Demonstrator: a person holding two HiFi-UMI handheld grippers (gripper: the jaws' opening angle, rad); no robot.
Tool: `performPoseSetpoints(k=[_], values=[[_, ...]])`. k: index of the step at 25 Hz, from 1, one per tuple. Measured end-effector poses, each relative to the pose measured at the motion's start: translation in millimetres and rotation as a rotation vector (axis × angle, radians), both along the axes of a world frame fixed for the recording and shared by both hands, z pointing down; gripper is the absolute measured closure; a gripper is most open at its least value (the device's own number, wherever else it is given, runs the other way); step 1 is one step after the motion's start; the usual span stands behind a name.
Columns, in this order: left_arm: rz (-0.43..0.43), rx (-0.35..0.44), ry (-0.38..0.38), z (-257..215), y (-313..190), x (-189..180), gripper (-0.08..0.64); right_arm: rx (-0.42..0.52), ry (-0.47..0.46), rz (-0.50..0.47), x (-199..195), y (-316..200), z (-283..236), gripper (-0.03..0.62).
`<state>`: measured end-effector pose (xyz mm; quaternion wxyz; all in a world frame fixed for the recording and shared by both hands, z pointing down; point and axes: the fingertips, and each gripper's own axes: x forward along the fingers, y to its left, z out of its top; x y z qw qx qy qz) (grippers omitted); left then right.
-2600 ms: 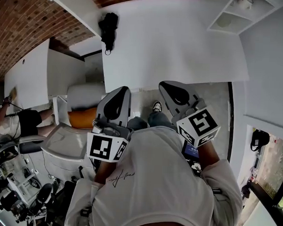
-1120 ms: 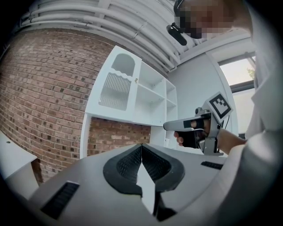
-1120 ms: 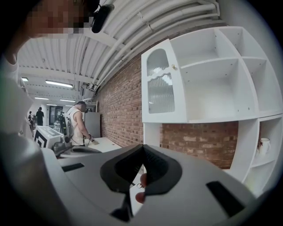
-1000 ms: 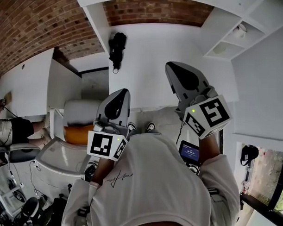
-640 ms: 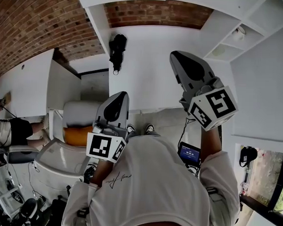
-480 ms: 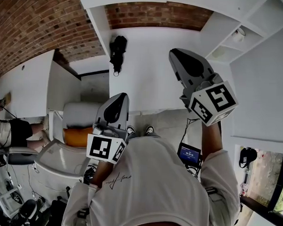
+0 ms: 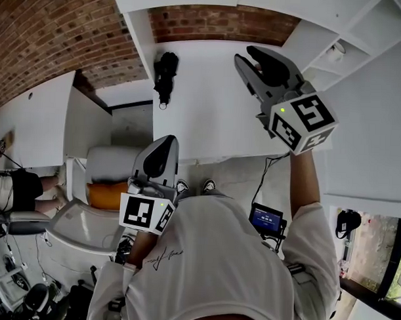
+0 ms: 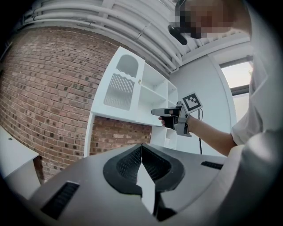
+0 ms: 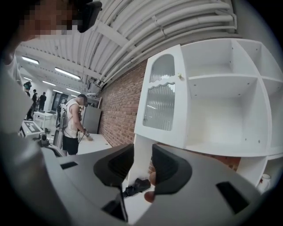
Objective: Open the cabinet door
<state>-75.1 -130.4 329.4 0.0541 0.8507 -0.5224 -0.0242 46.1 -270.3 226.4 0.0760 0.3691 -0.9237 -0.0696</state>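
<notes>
Illegible shirt script [image 7: 165,254] near left tongs [image 7: 164,142]

White short-sleeved shirt [image 7: 217,255] — small dark script [image 7: 165,254] on it

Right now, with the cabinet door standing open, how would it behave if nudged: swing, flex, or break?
The cabinet door stands swung out on one side edge, so a light push would probably swing it, not bend it. Its ribbed glass panel likely makes it heavier and more fragile than plain board. The small knob may slip from a pinch.
</notes>
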Motion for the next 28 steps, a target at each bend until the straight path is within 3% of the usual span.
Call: performPoseSetpoints(k=[2,16,28], values=[[0.000,0.003,0.001,0,0,0,0.543,0.010,0.027,0.003,1,-9,-2,0.431],[-0.026,-0.017,-0.014,7,0,-6,0.543,0.016,0.036,0.028,2,-77,1,0.362],[-0.080,-0.018,-0.023,6,-10,-32,0.543,-0.021,-0.090,0.058,3,-141,0,0.345]])
